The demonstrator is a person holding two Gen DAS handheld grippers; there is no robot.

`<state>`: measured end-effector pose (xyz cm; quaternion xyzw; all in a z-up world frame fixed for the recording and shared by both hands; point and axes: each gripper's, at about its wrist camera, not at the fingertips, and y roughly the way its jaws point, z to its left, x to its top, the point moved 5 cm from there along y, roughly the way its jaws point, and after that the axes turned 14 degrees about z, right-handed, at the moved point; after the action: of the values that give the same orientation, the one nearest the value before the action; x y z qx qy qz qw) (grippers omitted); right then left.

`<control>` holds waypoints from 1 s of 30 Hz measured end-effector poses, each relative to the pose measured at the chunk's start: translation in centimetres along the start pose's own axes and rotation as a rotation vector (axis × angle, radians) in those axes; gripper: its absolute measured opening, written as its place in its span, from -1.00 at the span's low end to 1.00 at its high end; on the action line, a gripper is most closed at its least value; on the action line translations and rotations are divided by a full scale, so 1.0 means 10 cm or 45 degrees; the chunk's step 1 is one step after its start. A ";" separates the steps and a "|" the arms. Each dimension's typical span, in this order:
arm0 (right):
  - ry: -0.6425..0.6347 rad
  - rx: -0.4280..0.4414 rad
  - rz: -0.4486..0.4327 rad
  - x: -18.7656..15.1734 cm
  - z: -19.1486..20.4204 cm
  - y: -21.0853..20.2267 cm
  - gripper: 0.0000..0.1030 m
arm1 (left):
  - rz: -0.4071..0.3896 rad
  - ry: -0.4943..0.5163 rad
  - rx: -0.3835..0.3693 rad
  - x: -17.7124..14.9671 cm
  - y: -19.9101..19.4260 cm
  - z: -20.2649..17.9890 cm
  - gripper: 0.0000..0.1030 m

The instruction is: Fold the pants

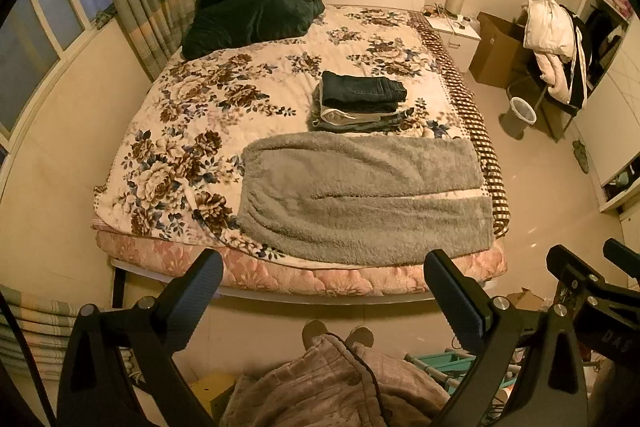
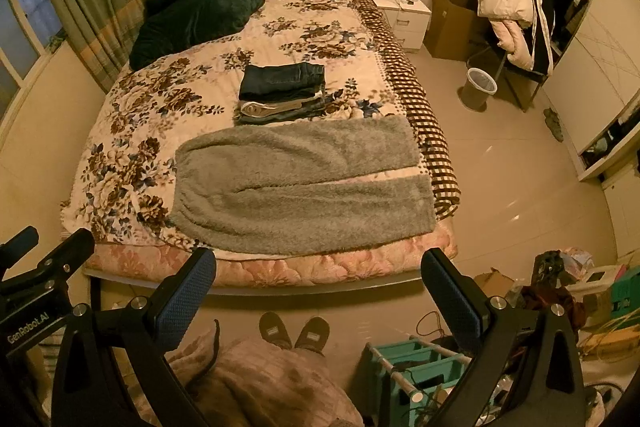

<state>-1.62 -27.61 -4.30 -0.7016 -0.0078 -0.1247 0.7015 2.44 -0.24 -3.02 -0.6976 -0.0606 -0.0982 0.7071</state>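
Here the grey pants (image 1: 360, 199) lie flat on the bed (image 1: 224, 99) near a stack of folded clothes (image 1: 360, 103), while the left gripper (image 1: 324, 291) and right gripper (image 2: 320, 287) hover apart, fingers spread, holding nothing.

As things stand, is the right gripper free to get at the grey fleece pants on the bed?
Probably yes. The right gripper is open and empty, held back from the bed's near edge. The grey fleece pants lie flat there with nothing on them; the folded stack sits behind.

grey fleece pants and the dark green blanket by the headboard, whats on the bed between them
A stack of folded pants, apart from the grey pants; beyond it only bare floral bedspread up to the blanket. Both views show it.
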 end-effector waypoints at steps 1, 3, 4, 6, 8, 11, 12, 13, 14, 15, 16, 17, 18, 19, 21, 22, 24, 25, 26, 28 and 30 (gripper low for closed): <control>0.000 -0.001 -0.002 0.00 0.01 -0.01 1.00 | 0.002 -0.004 -0.002 -0.01 0.01 0.01 1.00; -0.001 0.001 0.000 0.00 -0.01 -0.01 1.00 | 0.004 -0.004 -0.005 -0.01 0.01 0.01 1.00; -0.001 0.003 -0.001 0.00 -0.01 -0.01 1.00 | 0.004 -0.004 -0.005 0.00 0.00 0.01 1.00; -0.002 0.002 -0.001 0.00 0.00 -0.01 1.00 | 0.001 -0.004 -0.001 -0.02 0.01 0.01 1.00; -0.002 0.004 -0.001 0.00 0.00 -0.02 1.00 | 0.000 -0.006 -0.004 -0.02 0.01 0.01 1.00; -0.001 0.006 -0.002 0.00 0.00 -0.04 1.00 | -0.003 -0.003 -0.004 -0.02 0.01 0.01 1.00; 0.000 0.006 -0.003 0.01 0.01 -0.06 1.00 | -0.003 -0.006 -0.004 -0.03 0.02 0.01 1.00; 0.000 0.004 -0.004 0.01 0.01 -0.06 1.00 | -0.004 -0.005 -0.004 -0.03 0.01 0.01 1.00; 0.000 0.004 -0.003 0.01 0.00 -0.06 1.00 | -0.003 -0.004 -0.006 -0.03 0.01 0.00 1.00; 0.000 0.003 -0.003 0.01 0.01 -0.08 1.00 | -0.002 -0.003 -0.004 -0.03 0.01 0.00 1.00; 0.000 0.002 -0.005 0.01 0.01 -0.08 1.00 | -0.002 -0.004 -0.003 -0.03 0.01 0.00 1.00; 0.000 0.002 -0.007 0.01 0.00 -0.08 1.00 | -0.002 -0.004 -0.005 -0.03 0.01 0.00 1.00; 0.000 -0.001 -0.008 0.02 0.01 -0.10 1.00 | -0.003 -0.005 -0.004 -0.03 0.01 0.00 1.00; -0.001 0.000 -0.008 0.02 0.01 -0.10 1.00 | -0.003 -0.004 -0.004 -0.04 0.02 0.00 1.00; 0.001 0.000 -0.009 0.01 0.01 -0.11 1.00 | 0.002 0.000 -0.006 0.00 -0.02 -0.02 1.00; -0.001 0.000 -0.009 0.01 0.01 -0.10 1.00 | 0.004 0.001 -0.007 0.02 -0.04 -0.02 1.00; 0.001 0.001 -0.011 0.00 0.01 -0.10 1.00 | 0.001 0.001 -0.007 0.01 -0.03 -0.03 1.00; 0.003 0.000 -0.010 0.01 0.01 -0.11 1.00 | 0.001 0.002 -0.006 0.02 -0.04 -0.03 1.00; 0.002 -0.001 -0.011 0.00 0.01 -0.10 1.00 | 0.000 0.001 -0.007 0.02 -0.04 -0.03 1.00; 0.005 0.000 -0.011 0.00 0.01 -0.11 1.00 | 0.000 0.002 -0.008 0.02 -0.04 -0.03 1.00; 0.010 -0.005 -0.010 0.04 0.01 -0.11 1.00 | 0.002 0.001 -0.013 0.03 -0.05 -0.05 1.00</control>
<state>-1.44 -27.56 -3.10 -0.7023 -0.0074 -0.1304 0.6998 2.61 -0.73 -2.47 -0.7012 -0.0591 -0.0983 0.7037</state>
